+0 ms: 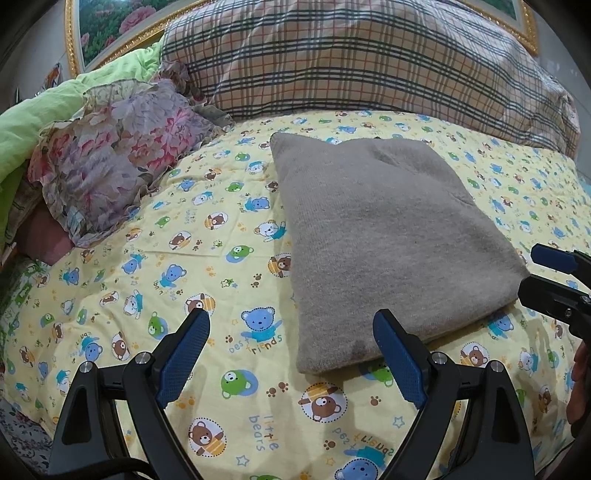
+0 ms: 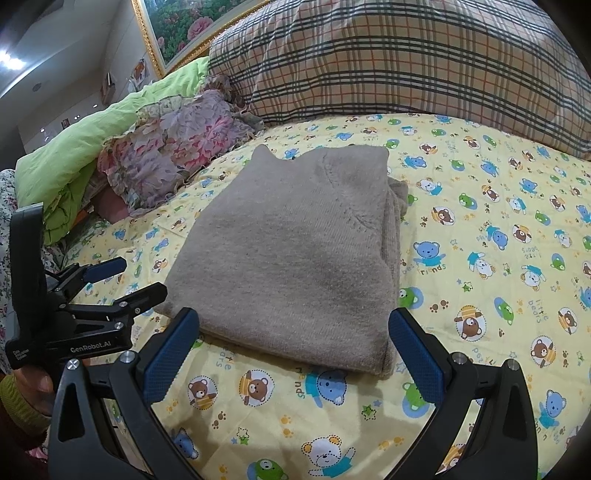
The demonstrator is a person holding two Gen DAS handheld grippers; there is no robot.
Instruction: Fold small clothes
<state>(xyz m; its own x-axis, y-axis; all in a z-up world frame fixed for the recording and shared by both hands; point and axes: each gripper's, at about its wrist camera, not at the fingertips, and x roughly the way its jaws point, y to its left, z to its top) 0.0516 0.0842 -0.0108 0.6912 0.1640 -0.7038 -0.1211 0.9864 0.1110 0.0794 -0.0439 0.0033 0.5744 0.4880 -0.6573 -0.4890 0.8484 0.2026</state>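
A grey-brown knitted garment (image 1: 384, 240) lies folded into a thick rectangle on the yellow bear-print bedsheet (image 1: 192, 258). In the right wrist view the same garment (image 2: 295, 251) fills the middle, with folded layers showing along its right edge. My left gripper (image 1: 291, 332) is open just before the garment's near-left corner, nothing between its blue pads. My right gripper (image 2: 295, 332) is open at the garment's near edge, empty. The right gripper (image 1: 546, 275) shows at the left view's right margin; the left gripper (image 2: 125, 278) shows at the left of the right view.
A large plaid pillow (image 1: 362, 62) lies behind the garment. A floral ruffled pillow (image 1: 122, 155) and a green quilt (image 1: 44, 110) sit at the left. A gold-framed flower picture (image 2: 177, 29) hangs behind. A hand in a green cuff (image 2: 18, 398) holds the left gripper.
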